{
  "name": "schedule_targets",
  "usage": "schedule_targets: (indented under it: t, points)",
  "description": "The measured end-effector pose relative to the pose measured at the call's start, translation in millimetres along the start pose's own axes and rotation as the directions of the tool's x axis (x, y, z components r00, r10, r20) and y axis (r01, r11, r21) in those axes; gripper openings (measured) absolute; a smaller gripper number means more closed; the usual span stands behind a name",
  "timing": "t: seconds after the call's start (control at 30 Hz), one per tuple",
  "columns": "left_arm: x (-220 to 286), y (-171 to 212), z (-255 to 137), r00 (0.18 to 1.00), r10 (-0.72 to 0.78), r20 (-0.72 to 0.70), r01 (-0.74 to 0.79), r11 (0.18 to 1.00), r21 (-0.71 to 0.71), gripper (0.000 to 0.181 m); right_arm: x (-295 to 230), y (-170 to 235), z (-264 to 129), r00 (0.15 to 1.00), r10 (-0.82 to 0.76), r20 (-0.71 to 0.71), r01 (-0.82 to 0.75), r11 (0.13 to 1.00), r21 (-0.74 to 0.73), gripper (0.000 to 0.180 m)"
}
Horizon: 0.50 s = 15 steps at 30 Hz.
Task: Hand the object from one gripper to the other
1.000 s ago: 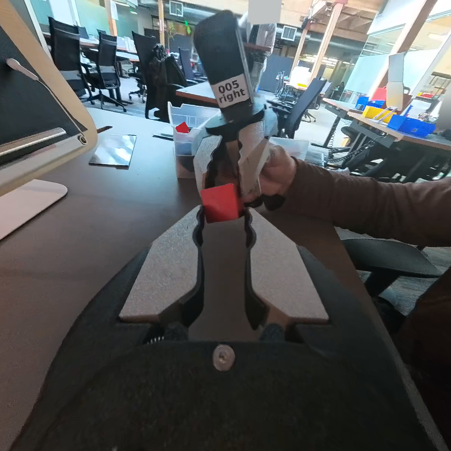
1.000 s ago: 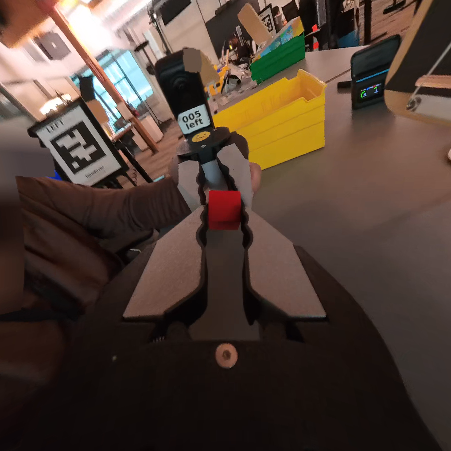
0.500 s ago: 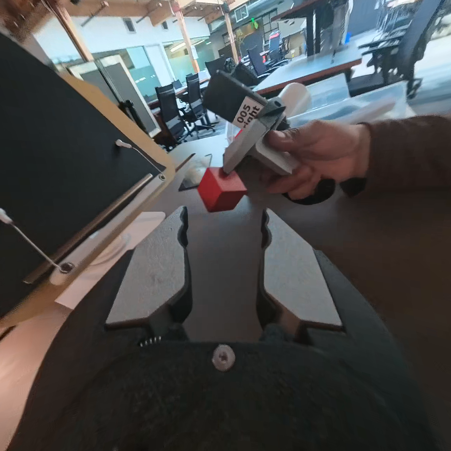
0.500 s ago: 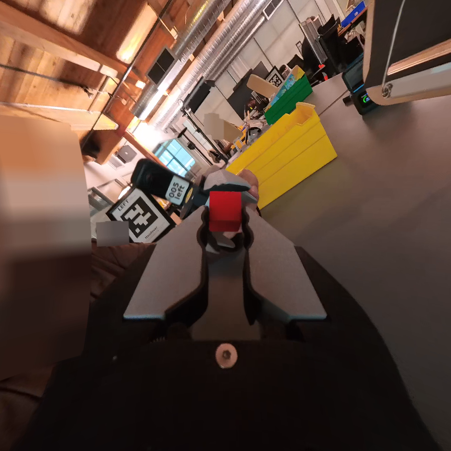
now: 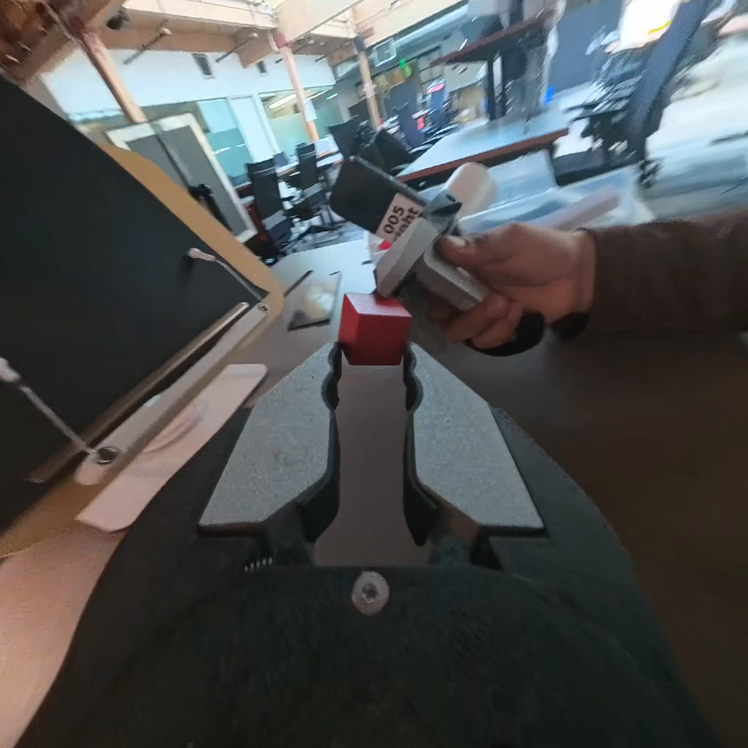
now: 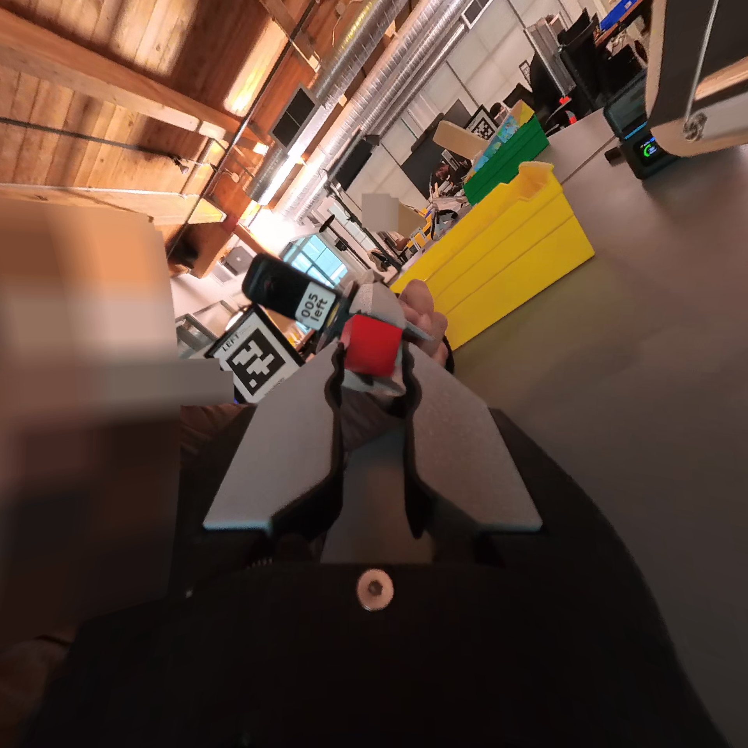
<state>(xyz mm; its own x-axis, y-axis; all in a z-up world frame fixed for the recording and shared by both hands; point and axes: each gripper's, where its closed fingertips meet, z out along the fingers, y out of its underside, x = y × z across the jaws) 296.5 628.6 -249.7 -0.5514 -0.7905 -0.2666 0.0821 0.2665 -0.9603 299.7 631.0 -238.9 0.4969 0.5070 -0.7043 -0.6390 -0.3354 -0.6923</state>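
1. The dark bench [image 5: 607,445] fills the lower part of both views, and the handover takes place in the air above it.
2. A black panel in a tan frame [image 5: 101,263] leans along the bench's left edge as the left wrist view has it, on a pale base.
3. A yellow bin [image 6: 506,275] sits toward the far edge of the bench in the right wrist view, with a green bin [image 6: 506,162] behind it. Nearer the far right corner there's a small black device [image 6: 643,149] with a lit screen.
4. A black-and-white marker board [image 6: 255,360] stands off the bench, behind the grippers.
5. The left gripper [image 5: 371,356] has its 2 fingers drawn in narrow, and the tips press the sides of the red cube [image 5: 374,332].
6. The right gripper [image 6: 372,358] is held in a hand [image 5: 518,283]. It comes at the cube from the opposite side (turned roughly crosswise to the left one), and its 2 tips are narrow and clamped on the other pair of faces.
7. The red cube is gripped at the very tips of both claws at once, clear of the bench top.
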Motion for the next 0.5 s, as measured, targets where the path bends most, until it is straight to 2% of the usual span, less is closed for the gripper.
schedule_targets:
  t: [0.03,0.17,0.27,0.37,0.47,0.5]
  points:
    - [1.9,-3.5,-2.3,0.998,-0.05,-0.041,0.051,0.998,0.024,0.027,-0.3,-1.8,-2.4,1.0,-0.027,-0.017,0.027,1.0,-0.001,0.029]
    - [-1.1,-16.2,-10.4,0.957,-0.249,-0.146,0.264,0.959,0.099,0.026,-7.6,-5.7,-7.3,0.991,-0.127,-0.037,0.126,0.992,-0.017,0.035]
    - [10.9,-19.6,-12.4,0.858,-0.404,-0.316,0.446,0.892,0.071,0.026,-14.9,-3.0,-1.6,0.976,-0.216,-0.027,0.215,0.976,-0.035,0.045]
    - [20.3,-17.2,-11.6,0.763,-0.499,-0.41,0.551,0.834,0.01,0.026,-21.1,9.5,8.3,0.956,-0.292,-0.009,0.29,0.952,-0.099,0.052]
    - [23.0,-12.7,-9.4,0.721,-0.545,-0.428,0.591,0.806,-0.03,0.027,-21.8,18.1,16.3,0.935,-0.354,-0.019,0.349,0.927,-0.138,0.043]
    - [23.5,-11.4,-8.8,0.72,-0.548,-0.426,0.591,0.806,-0.036,0.027,-16.0,17.7,16.2,0.926,-0.372,-0.058,0.361,0.921,-0.145,0.032]
